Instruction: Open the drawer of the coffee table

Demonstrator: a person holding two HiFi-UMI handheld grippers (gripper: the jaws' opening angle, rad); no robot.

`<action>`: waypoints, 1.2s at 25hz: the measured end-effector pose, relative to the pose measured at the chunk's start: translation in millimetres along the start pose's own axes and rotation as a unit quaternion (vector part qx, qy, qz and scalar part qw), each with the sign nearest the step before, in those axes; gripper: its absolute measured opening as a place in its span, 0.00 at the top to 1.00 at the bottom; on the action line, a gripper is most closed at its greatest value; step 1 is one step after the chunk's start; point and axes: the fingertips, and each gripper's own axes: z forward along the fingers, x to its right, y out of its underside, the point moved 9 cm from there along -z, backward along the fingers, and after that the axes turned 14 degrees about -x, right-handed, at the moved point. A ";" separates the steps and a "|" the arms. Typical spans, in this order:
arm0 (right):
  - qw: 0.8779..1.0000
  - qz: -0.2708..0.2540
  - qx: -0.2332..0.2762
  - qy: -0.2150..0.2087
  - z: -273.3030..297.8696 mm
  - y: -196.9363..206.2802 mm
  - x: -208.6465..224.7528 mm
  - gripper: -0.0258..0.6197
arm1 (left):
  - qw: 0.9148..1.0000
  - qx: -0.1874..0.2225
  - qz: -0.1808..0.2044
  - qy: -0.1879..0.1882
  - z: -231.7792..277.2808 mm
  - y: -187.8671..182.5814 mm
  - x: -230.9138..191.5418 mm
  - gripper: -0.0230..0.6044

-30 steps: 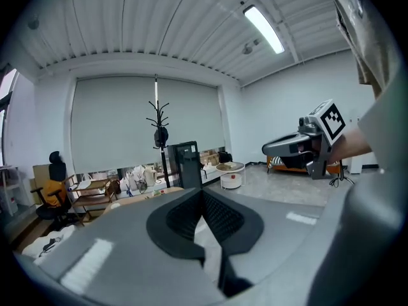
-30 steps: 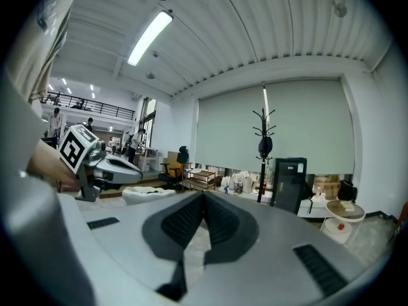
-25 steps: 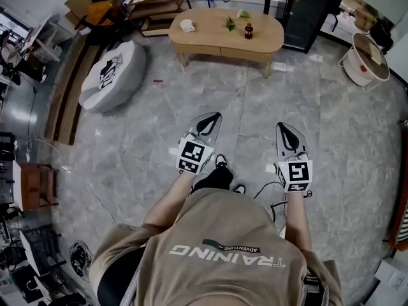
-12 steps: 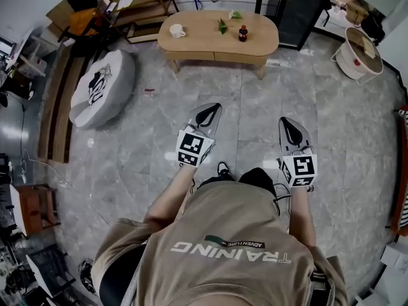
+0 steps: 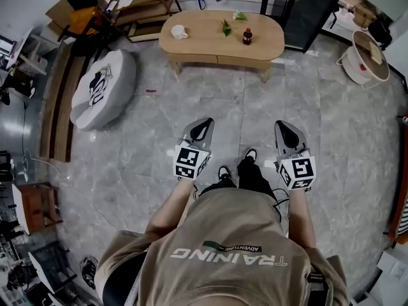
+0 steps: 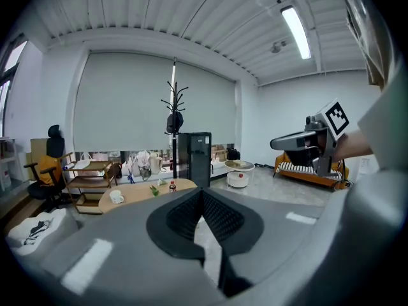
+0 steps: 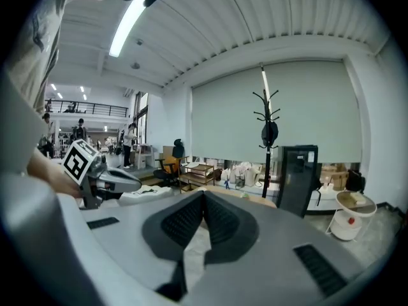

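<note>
The oval wooden coffee table (image 5: 197,43) stands at the far end of the floor. Its drawer front (image 5: 241,60) sits flush in the near apron. On top are a white mug (image 5: 179,33), a green item (image 5: 227,26) and a dark bottle with a red cap (image 5: 247,37). My left gripper (image 5: 203,127) and right gripper (image 5: 285,131) are held side by side over the marble floor, well short of the table, both shut and empty. In the left gripper view the shut jaws (image 6: 203,193) point at the table (image 6: 137,195). The right gripper view shows its jaws (image 7: 204,195) closed too.
A grey-white pouf (image 5: 102,88) lies left of the table, with a wooden bench (image 5: 60,94) beyond it. A black cabinet (image 5: 309,11) stands behind the table at right, a round white basket (image 5: 370,59) farther right, a wooden shelf cart (image 5: 143,2) at the back.
The person has stepped forward, so the table looks slightly nearer. Both grippers travelled with the body and stayed shut.
</note>
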 end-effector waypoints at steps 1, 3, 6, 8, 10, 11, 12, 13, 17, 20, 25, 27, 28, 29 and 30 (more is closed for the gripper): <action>1.000 -0.009 -0.002 0.000 4.7 -0.9 4.7 0.95 | 1.000 -0.001 0.002 0.000 5.4 -3.8 -0.8 0.95; 1.000 -0.024 -0.006 -0.007 13.7 -2.8 16.1 0.96 | 1.000 0.000 0.003 0.000 18.8 -14.3 -2.2 0.95; 0.999 -0.029 -0.009 -0.016 22.7 -7.6 40.7 0.95 | 1.000 -0.005 0.007 0.008 41.8 -34.6 3.0 0.95; 0.999 -0.029 -0.002 -0.018 28.2 -11.6 62.7 0.95 | 1.000 0.000 0.022 0.011 59.0 -53.9 9.5 0.95; 1.000 -0.023 0.002 -0.020 35.9 -9.4 84.5 0.95 | 0.999 0.008 0.032 0.014 75.6 -71.0 15.7 0.95; 1.000 -0.019 0.003 -0.022 39.9 -6.6 93.6 0.95 | 0.999 0.011 0.035 0.014 82.8 -77.0 18.4 0.95; 1.000 -0.017 0.003 -0.024 43.7 -4.4 102.0 0.95 | 0.999 0.012 0.035 0.013 89.6 -82.1 20.5 0.95; 0.999 -0.018 0.004 -0.026 47.4 -3.7 109.7 0.95 | 0.999 0.012 0.035 0.012 96.3 -86.8 22.1 0.95; 0.999 -0.019 0.014 -0.038 54.0 -7.3 133.4 0.95 | 0.999 0.004 0.035 0.006 118.0 -98.0 28.6 0.95; 0.999 -0.012 0.023 -0.040 55.8 -2.6 151.6 0.95 | 1.000 0.005 0.030 0.006 134.3 -103.6 37.1 0.95; 0.999 0.010 0.018 -0.045 64.2 2.7 167.3 0.95 | 1.000 -0.011 0.024 0.007 150.4 -106.3 47.9 0.95; 0.998 0.005 0.018 -0.052 70.0 1.2 168.2 0.95 | 1.000 -0.014 0.025 0.006 154.9 -108.8 46.7 0.95; 0.998 0.001 0.017 -0.055 73.2 1.3 169.5 0.95 | 1.000 -0.016 0.025 0.006 158.8 -110.0 45.7 0.95; 0.998 -0.001 0.016 -0.056 76.4 2.2 171.7 0.95 | 0.999 -0.018 0.026 0.007 163.2 -111.0 45.2 0.95; 0.998 0.000 0.015 -0.057 79.2 3.6 173.9 0.95 | 0.999 -0.019 0.027 0.007 167.2 -111.8 45.2 0.95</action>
